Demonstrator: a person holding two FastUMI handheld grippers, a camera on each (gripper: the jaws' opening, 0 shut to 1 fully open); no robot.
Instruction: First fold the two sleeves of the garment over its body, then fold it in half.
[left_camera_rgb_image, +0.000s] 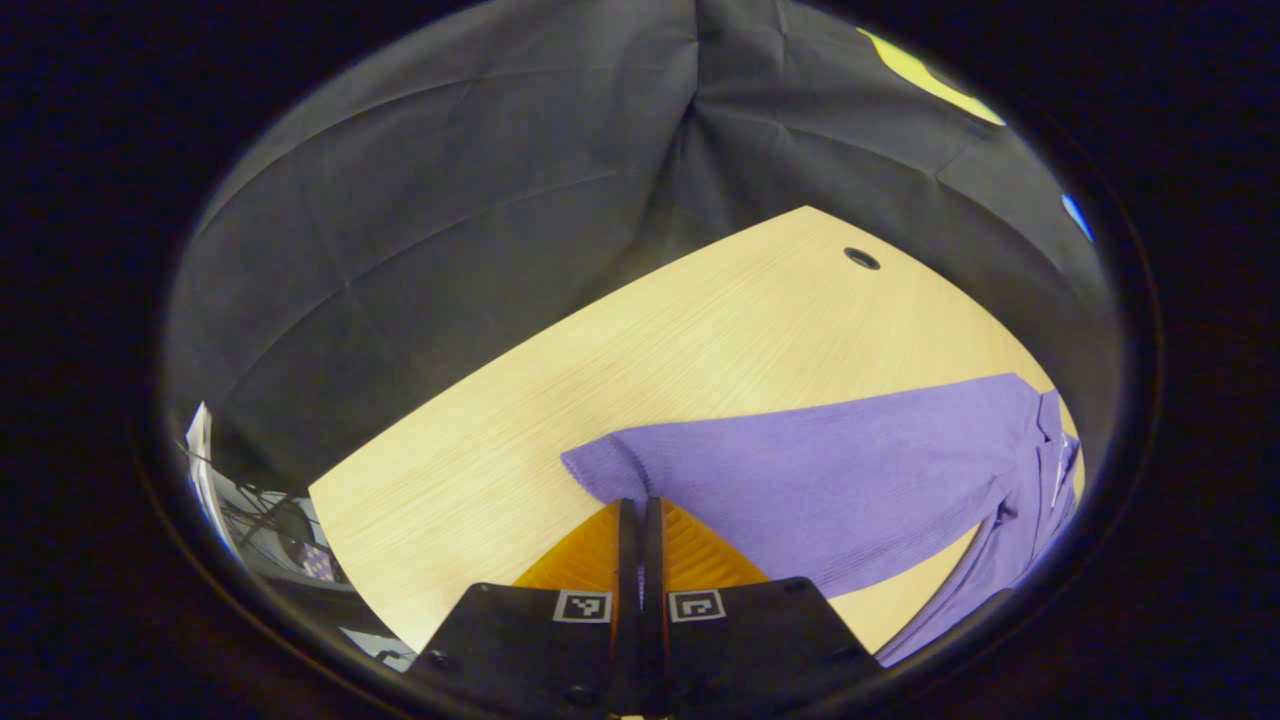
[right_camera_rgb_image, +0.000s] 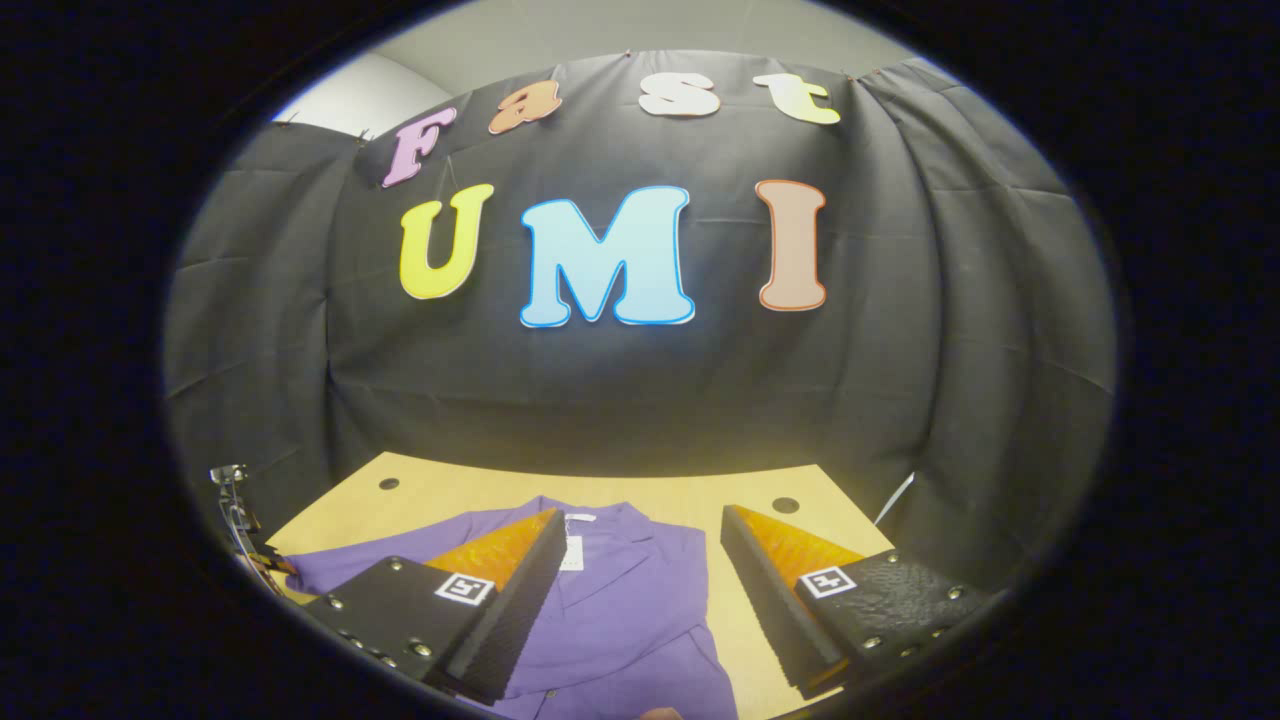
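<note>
Two grippers work over a pale wooden table with a purple garment spread on it.

In the left gripper view, the left gripper (left_camera_rgb_image: 640, 515) sits at the near bottom edge with its two fingers pressed flat together. Its tips reach the cuff end of a purple sleeve (left_camera_rgb_image: 800, 470), but whether any cloth is pinched between them cannot be told. The sleeve lies flat on the table (left_camera_rgb_image: 600, 380) and stretches away to the right, where it joins the bunched body of the garment (left_camera_rgb_image: 1040, 480) at the right edge. Beyond the sleeve the bare wood runs to the far corner, where a small dark round hole (left_camera_rgb_image: 861, 258) sits in the tabletop. Black cloth hangs behind the table.

In the right gripper view, the right gripper (right_camera_rgb_image: 640, 590) is held above the table with its fingers spread wide apart, grasping nothing. Below and between them lies the garment (right_camera_rgb_image: 620, 610), its collar (right_camera_rgb_image: 600, 530) towards the far side, with a white label (right_camera_rgb_image: 572, 550) inside the neck. A sleeve (right_camera_rgb_image: 320, 570) reaches out to the left. Farther off, two dark round holes (right_camera_rgb_image: 785, 505) mark the far edge of the table (right_camera_rgb_image: 700, 500), and the black cloth wall rises behind.
</note>
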